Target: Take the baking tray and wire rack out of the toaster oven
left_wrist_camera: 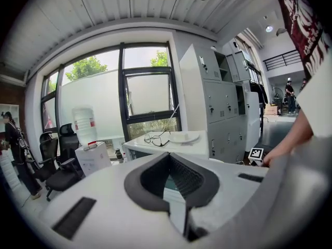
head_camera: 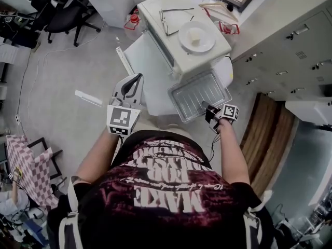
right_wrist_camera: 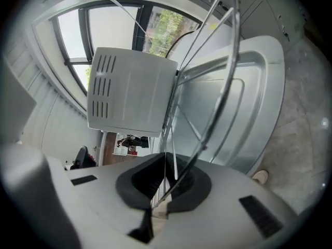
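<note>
The white toaster oven (head_camera: 179, 45) stands on a white table (head_camera: 148, 74). Outside it, at its lower right, the metal baking tray (head_camera: 199, 93) shows with the wire rack on it. My right gripper (head_camera: 206, 108) is at the tray's near edge. In the right gripper view it (right_wrist_camera: 165, 178) is shut on a wire of the rack (right_wrist_camera: 224, 77), with the tray (right_wrist_camera: 254, 113) just behind the rack and the oven's vented side (right_wrist_camera: 129, 92) to the left. My left gripper (head_camera: 138, 77) hovers left of the oven, shut and holding nothing (left_wrist_camera: 168, 157).
A pair of glasses (head_camera: 174, 17) and a white plate (head_camera: 196, 38) lie on top of the oven. Grey lockers (head_camera: 295, 45) run along the right. An office chair (head_camera: 62, 14) stands at the far left. Bare floor lies left of the table.
</note>
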Demonstrator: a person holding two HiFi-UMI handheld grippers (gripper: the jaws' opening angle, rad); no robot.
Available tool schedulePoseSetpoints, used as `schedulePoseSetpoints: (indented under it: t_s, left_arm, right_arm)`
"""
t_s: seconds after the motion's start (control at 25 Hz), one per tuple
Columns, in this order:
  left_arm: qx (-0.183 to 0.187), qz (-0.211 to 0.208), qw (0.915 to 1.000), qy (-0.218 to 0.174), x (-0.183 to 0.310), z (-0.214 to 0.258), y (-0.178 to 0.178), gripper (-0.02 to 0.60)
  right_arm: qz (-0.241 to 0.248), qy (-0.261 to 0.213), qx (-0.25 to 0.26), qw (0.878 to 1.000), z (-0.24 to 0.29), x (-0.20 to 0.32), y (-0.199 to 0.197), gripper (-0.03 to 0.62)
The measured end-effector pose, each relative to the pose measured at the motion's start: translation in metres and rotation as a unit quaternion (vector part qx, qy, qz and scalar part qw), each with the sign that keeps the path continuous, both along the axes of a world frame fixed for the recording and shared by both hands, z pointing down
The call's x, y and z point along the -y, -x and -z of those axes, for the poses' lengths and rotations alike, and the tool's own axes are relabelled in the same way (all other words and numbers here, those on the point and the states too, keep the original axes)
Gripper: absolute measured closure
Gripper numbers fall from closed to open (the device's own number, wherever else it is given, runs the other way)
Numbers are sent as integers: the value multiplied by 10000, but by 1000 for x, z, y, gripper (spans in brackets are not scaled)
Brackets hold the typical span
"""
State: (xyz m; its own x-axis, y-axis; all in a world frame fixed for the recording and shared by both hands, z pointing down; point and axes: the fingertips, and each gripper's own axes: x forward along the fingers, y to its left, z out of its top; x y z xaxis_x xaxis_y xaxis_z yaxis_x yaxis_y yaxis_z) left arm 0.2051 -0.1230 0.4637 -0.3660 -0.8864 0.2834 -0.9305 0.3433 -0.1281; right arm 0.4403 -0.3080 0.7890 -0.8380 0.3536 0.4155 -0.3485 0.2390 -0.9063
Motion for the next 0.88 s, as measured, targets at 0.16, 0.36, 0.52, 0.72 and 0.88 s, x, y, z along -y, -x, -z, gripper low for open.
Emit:
schedulePoseSetpoints:
  t_s: [0.16,0.36,0.52,0.72,0.88]
  left_arm:
    - [-8,-49,10000,-32,7,-1,2,577]
    - [-29,-364,9993,-94,29,-1,-2,577]
    - [5,-623,9979,-188,47,5,-1,577]
    - [-10,-849,9959,-307,60,13,-2,577]
    - [-35,-950,9948,-356,64,16,-3,578]
  right_arm:
    - [235,-287,-575,9977,-3,1,5,566]
    - [1144,-664,-1322,9824,-9,-15,-3,315]
    - [1530,-586,-1755,9708,-7,-25,-18,283]
    - [1717,-584,-2170,9592,-3,-27,-42,283]
    - [1649,-1128,-2215,9545,13,-15,-45,283]
